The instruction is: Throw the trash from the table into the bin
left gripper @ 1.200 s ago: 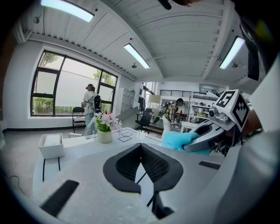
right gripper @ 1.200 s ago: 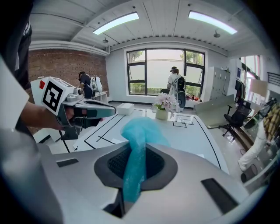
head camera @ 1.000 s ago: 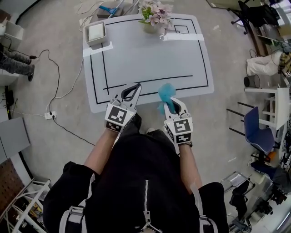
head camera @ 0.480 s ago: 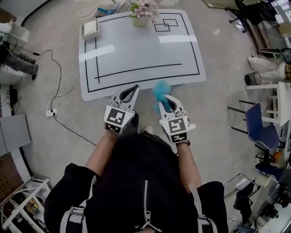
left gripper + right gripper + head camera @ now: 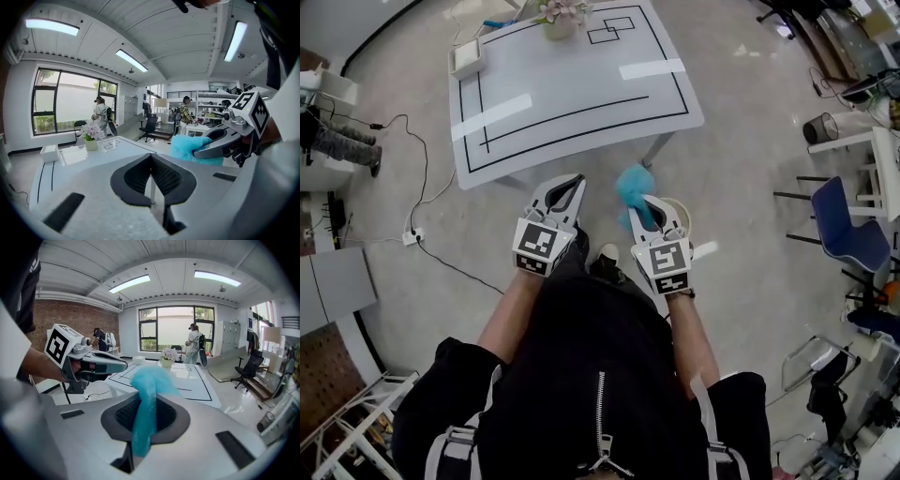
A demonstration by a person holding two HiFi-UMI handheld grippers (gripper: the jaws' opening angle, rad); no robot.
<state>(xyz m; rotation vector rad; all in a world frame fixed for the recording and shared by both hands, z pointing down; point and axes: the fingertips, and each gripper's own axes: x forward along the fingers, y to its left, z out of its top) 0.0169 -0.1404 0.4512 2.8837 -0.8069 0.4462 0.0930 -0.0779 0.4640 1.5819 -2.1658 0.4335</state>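
Observation:
My right gripper (image 5: 645,200) is shut on a crumpled blue wad of trash (image 5: 633,181), which sticks out past the fingertips and hangs down between the jaws (image 5: 149,380). My left gripper (image 5: 575,178) is beside it at the same height, shut with nothing in it; its pads meet (image 5: 151,159). Both grippers hang over bare floor, a step back from the near edge of the white table (image 5: 572,103) with black lines. A pale round rim (image 5: 682,214) shows on the floor just right of the right gripper; I cannot tell what it is.
A flower pot (image 5: 558,14) and a small white box (image 5: 469,58) stand at the table's far end. A dark round bin (image 5: 820,127) and a blue chair (image 5: 839,230) are at the right. A cable and power strip (image 5: 411,236) lie on the floor at the left.
Both grippers have drawn back from the table's near edge and now hang over the floor. The table has slid up and away in the head view. The blue wad stays gripped.

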